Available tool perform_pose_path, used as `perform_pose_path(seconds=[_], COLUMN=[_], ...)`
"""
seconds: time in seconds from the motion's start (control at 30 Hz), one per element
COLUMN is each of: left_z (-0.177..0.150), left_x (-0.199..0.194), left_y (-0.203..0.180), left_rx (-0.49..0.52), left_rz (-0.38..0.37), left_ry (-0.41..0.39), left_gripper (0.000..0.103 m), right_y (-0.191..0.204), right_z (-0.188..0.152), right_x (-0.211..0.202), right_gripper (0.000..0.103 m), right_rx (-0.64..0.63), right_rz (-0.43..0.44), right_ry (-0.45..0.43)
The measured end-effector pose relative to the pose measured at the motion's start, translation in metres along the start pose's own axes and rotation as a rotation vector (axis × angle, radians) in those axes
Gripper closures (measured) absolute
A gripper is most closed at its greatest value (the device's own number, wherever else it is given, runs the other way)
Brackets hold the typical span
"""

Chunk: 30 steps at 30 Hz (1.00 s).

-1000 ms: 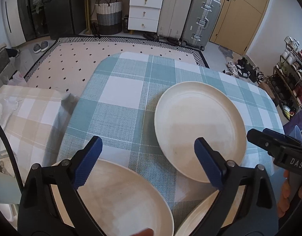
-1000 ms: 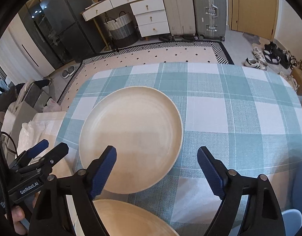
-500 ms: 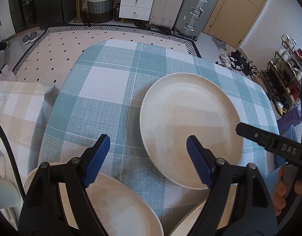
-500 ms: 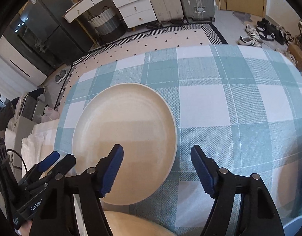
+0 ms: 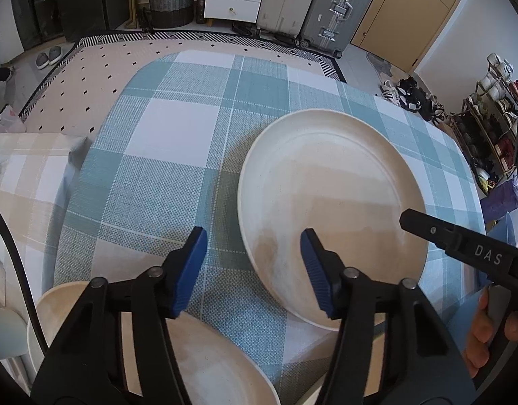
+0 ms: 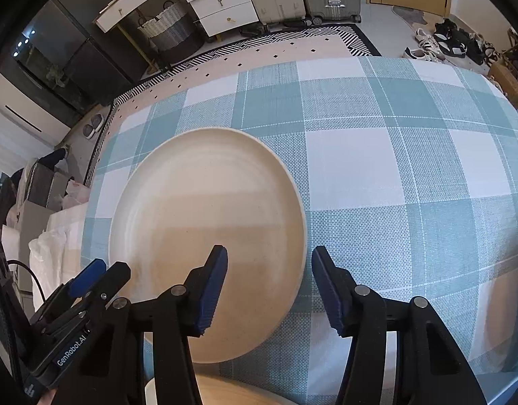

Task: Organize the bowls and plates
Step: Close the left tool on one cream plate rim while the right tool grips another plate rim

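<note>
Our left gripper (image 5: 253, 266) and right gripper (image 6: 269, 281) have just been closing and now stand part open. Each straddles one side of the near rim of the cream plate (image 5: 329, 209), pads not yet touching it. That plate lies flat on the teal checked tablecloth (image 5: 164, 155). We see two more cream plates (image 5: 198, 364) at the near edge.

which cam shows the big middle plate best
The right wrist view: the plate fills the centre, its far rim complete, with only the near edge hidden behind the right claw. The left wrist view shows the same plate off to the right, with the left claw's right finger covering part of its near rim.
</note>
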<state>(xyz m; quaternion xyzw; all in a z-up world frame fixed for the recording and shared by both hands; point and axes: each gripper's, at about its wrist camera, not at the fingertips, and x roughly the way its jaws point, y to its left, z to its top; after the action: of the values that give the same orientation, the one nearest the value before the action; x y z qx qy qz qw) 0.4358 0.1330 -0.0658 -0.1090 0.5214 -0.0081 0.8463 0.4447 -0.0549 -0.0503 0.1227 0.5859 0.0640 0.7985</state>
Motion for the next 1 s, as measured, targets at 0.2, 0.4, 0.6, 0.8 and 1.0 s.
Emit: perform_pose_path(seconds=[0.2, 0.4, 0.6, 0.8, 1.0], left_z=[-0.004, -0.006, -0.007, -0.007, -0.008], left_x=[0.007, 0.009, 0.009, 0.006, 0.002], left_y=[-0.008, -0.01, -0.008, -0.008, -0.008], left_rx=[0.037, 0.045, 0.049, 0.053, 0.062], left_rz=[0.0, 0.009, 0.009, 0.015, 0.019], left_ry=[0.012, 0.003, 0.003, -0.011, -0.024], left_gripper=[0.073, 0.082, 0.086, 0.089, 0.089], right_y=[0.002, 0.001, 0.003, 0.005, 0.006], right_z=[-0.003, -0.006, -0.007, -0.006, -0.006], right_x=[0.007, 0.007, 0.004, 0.001, 0.0], right_gripper=[0.059, 0.063, 0.067, 0.073, 0.075], right_rx=[0.002, -0.006, -0.012, -0.022, -0.029], right_rz=[-0.015, -0.035, -0.063, -0.079, -0.087], right_ry=[0.017, 0.006, -0.03, -0.064, -0.08])
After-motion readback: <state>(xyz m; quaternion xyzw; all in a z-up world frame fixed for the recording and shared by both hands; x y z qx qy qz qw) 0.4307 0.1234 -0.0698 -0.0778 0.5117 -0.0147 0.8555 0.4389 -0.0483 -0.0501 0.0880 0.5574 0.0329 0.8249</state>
